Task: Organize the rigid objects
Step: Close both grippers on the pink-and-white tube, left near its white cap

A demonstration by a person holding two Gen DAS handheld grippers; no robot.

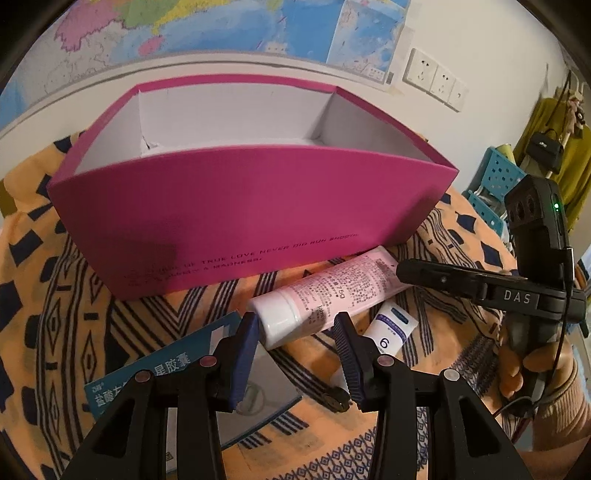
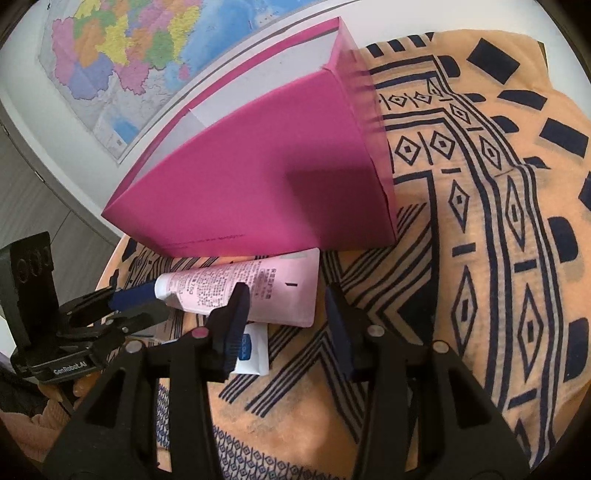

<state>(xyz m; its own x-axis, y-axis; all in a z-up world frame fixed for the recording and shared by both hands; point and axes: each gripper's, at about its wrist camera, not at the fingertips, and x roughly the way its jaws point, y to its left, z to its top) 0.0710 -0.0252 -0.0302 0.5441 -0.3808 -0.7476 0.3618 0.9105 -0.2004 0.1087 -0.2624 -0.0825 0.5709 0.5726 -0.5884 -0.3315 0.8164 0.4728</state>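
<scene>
An open magenta box (image 1: 236, 206) with a white inside stands on the patterned cloth; it also shows in the right wrist view (image 2: 258, 192). A pink tube (image 1: 325, 295) lies in front of it, cap toward me, also seen in the right wrist view (image 2: 258, 288). A small white and blue tube (image 1: 388, 334) lies beside it (image 2: 251, 350). A teal medicine box (image 1: 155, 369) lies at lower left. My left gripper (image 1: 295, 325) is open, its fingers either side of the pink tube's cap. My right gripper (image 2: 284, 295) is open and empty, just short of the pink tube's flat end.
The orange and navy cloth (image 2: 480, 258) covers the round table. A map (image 1: 221, 26) and wall sockets (image 1: 436, 79) are behind the box. A blue stool (image 1: 495, 184) and hanging clothes stand at right. The right gripper's body (image 1: 517, 288) shows in the left view.
</scene>
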